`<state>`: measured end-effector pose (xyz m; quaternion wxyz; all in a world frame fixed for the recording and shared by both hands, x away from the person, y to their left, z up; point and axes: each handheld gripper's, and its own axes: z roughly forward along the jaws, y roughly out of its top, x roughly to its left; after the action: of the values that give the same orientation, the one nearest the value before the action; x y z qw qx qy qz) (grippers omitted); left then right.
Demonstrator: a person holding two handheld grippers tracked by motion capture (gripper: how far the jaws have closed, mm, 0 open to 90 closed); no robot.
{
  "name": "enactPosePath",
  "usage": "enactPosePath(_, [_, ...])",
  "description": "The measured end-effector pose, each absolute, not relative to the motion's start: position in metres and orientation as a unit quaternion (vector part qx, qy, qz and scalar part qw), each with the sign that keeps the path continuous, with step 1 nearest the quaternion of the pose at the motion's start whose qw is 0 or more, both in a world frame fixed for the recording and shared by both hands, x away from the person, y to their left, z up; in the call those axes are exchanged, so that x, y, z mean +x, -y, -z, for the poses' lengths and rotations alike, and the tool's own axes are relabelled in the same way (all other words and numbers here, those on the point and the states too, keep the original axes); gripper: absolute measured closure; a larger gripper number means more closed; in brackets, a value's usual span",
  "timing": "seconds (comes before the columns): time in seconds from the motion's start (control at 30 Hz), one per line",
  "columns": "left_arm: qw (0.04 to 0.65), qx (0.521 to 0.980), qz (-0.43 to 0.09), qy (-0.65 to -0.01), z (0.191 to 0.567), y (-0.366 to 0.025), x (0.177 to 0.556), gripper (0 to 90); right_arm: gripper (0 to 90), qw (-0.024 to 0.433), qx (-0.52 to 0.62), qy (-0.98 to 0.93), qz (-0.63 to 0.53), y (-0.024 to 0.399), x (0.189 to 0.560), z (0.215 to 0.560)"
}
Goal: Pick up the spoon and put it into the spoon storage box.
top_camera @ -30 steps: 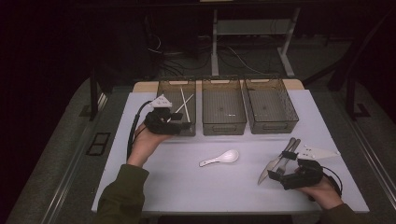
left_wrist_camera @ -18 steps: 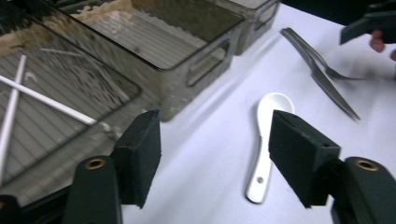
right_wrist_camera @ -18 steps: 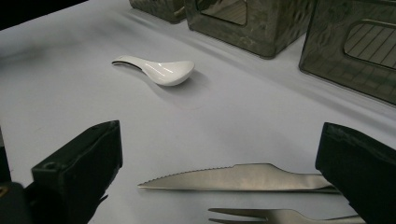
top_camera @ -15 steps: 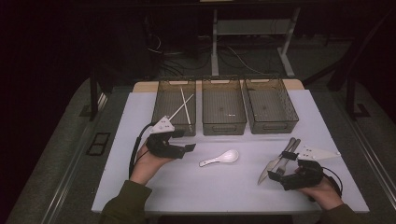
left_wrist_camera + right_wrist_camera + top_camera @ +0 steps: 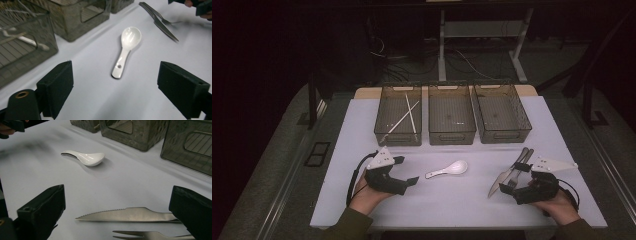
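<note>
I take the spoon [image 5: 448,170] as my landmark: it lies alone on the white table [image 5: 452,205], bowl up, handle pointing toward my left gripper [image 5: 408,181]. Beyond it stand three bins [image 5: 452,135] in a row, and the one beyond and to the left of the spoon already holds chopsticks [image 5: 404,117], so I judge this is sorting by kind, the spoon next for an empty bin. To the right of the spoon lie a knife [image 5: 502,179] and fork [image 5: 517,172] side by side, close in front of my right gripper [image 5: 514,192], whose jaws stand wide around the knife's blade without pressing it, waiting its turn. My left gripper sits just left of the spoon, its jaws just opened wide with nothing between them, lined up on the handle because that narrow end offers the better grip.
</note>
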<state>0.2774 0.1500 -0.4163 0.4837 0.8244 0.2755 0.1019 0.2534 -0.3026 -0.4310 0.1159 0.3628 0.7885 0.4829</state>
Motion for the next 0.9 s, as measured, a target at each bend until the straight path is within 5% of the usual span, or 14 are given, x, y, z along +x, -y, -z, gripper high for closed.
enactPosePath(0.23, [0.474,0.831,-0.09,-0.275,0.427,-0.151,0.264,0.3,0.8,0.113,0.366,-0.793,-0.474,0.304,0.252,0.429])
enactPosePath(0.4, [0.47,0.834,-0.085,-0.278,0.427,-0.149,0.265,0.0,1.2,0.108,0.371,-0.795,-0.468,0.306,0.252,0.428])
enactPosePath(0.6, [0.469,0.835,-0.086,-0.275,0.428,-0.149,0.265,0.0,14.3,0.097,0.367,-0.797,-0.47,0.304,0.251,0.424])
enactPosePath(0.9, [0.461,0.843,-0.082,-0.266,0.432,-0.146,0.266,0.0,15.5,0.086,0.365,-0.794,-0.478,0.292,0.265,0.418])
